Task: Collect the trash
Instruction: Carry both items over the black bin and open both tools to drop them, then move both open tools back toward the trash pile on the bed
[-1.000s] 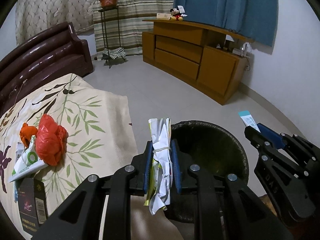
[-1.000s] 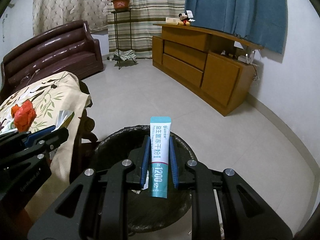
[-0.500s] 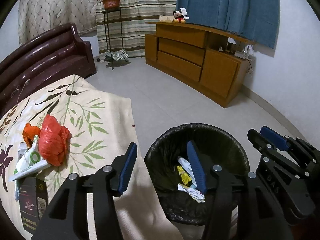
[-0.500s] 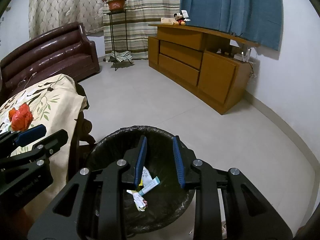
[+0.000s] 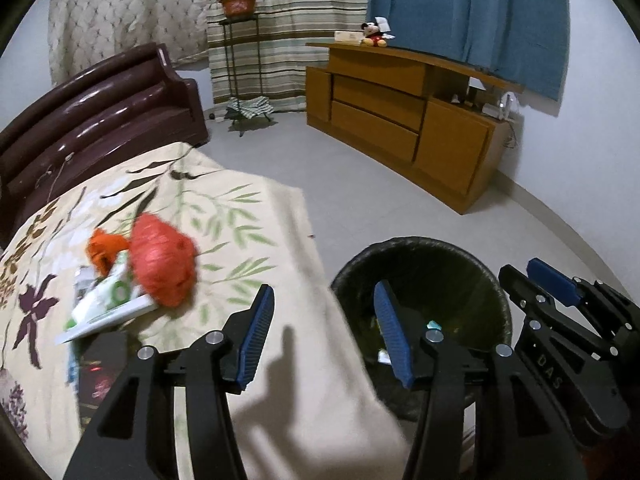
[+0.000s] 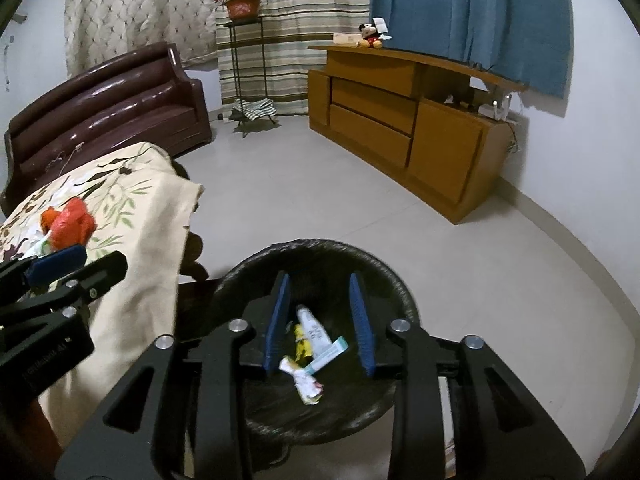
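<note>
With both the left tongs [image 5: 324, 334] and right tongs [image 6: 320, 320] released and empty, the right having just been opening, over the bin [image 6: 396, 280], the red bag [image 5: 164, 264] on the tabletop [image 5: 248, 216] is best approached next.

A black-lined trash bin [image 6: 316, 412] holds a white toothpaste tube [image 6: 320, 338] and crumpled wrappers [image 6: 302, 378]. A red plastic bag [image 5: 162, 258] lies on the nearby floral cloth [image 5: 240, 216].
</note>
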The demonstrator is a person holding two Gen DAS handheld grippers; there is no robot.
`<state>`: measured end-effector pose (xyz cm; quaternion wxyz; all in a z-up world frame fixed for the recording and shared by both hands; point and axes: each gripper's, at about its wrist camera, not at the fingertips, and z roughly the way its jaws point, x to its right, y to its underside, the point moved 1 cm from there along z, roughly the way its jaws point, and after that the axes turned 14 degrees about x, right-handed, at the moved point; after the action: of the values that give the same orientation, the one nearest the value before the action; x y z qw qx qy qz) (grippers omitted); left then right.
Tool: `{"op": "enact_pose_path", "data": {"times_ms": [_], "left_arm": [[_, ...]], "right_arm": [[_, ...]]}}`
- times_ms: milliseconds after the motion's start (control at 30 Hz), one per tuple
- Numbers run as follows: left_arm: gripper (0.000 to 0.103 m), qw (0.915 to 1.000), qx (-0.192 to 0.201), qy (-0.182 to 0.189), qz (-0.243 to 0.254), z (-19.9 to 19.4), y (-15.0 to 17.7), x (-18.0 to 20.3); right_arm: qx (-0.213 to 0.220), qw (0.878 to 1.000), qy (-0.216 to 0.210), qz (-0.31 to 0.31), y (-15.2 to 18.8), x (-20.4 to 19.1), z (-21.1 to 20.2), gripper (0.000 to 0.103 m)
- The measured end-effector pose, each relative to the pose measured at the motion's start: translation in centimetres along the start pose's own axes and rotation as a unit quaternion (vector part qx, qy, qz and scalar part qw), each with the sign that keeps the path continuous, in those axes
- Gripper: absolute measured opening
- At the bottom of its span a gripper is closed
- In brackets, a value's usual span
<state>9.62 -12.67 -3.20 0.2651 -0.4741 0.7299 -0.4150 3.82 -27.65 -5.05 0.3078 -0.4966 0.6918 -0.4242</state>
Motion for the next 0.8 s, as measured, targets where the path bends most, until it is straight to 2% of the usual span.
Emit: {"op": "enact_pose_path", "data": {"times_ms": [300,567,667,800], "left_arm": [[0.052,0.9990,0.004,-0.042,-0.014,-3.4,0.7,-5.2],[0.052,0.9949,0.012,-0.093,-0.038,-6.8,1.6,-11.1],[0.052,0.9923,0.012,-0.114,-0.047,-7.8,2.2,-13.3],[0.052,0.9888,0.008,-0.136,-0.060,-8.9,3.1,-16.2]], "right_arm": [[-0.001,0.999,-0.046,-0.015,0.0,-4.8,-1.7,0.035],[0.003,0.995,-0.096,-0.036,-0.3,-9.9,-3.0,0.036],[0.002,0.992,-0.115,-0.047,-0.3,-12.2,-3.4,0.043],[0.003,0.989,-0.133,-0.056,-0.3,-14.5,-4.0,0.044]]}}
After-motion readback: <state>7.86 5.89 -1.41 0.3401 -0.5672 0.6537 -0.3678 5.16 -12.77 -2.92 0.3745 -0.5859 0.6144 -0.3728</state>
